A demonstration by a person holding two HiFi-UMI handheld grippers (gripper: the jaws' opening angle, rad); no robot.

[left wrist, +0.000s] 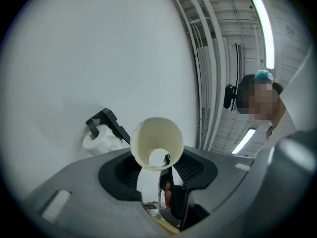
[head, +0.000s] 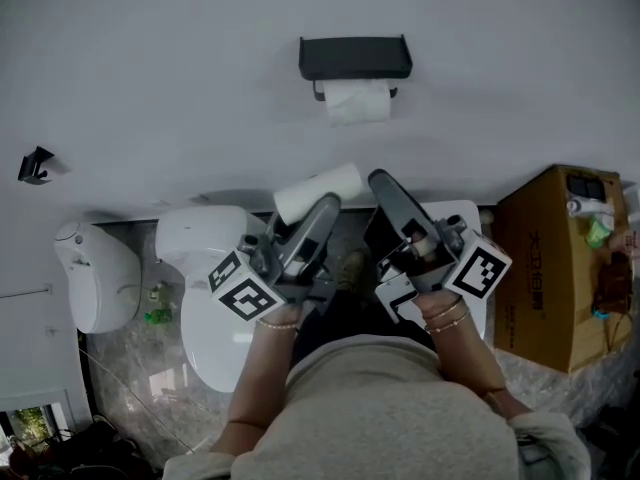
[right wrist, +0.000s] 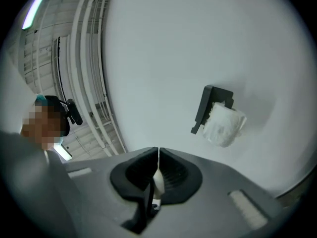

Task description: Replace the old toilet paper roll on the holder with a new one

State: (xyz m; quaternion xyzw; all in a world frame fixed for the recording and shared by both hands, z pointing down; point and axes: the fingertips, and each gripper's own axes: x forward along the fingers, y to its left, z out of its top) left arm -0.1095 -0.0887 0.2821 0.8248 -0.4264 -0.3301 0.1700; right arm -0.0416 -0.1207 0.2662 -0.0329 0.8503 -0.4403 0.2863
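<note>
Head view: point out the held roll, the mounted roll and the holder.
held roll [head: 322, 188], head view, its side wall
mounted roll [head: 357, 102], head view, hanging front sheet
holder [head: 355, 58], head view, black top shelf

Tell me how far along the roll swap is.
Done: the new roll is picked up, held in the left gripper. In hand: it is raised before the holder. Left: the old roll still sits there; the right gripper, shut, is clear of it.

This is a toilet room. A white toilet [head: 215, 298] stands on a marbled floor [head: 130, 368] by a plain wall [head: 150, 68] bearing a black paper holder [head: 355, 58] with its roll [head: 358, 103]. Bare pipes [left wrist: 208, 58] and strip lights [left wrist: 263, 29] overhead look industrial.
</note>
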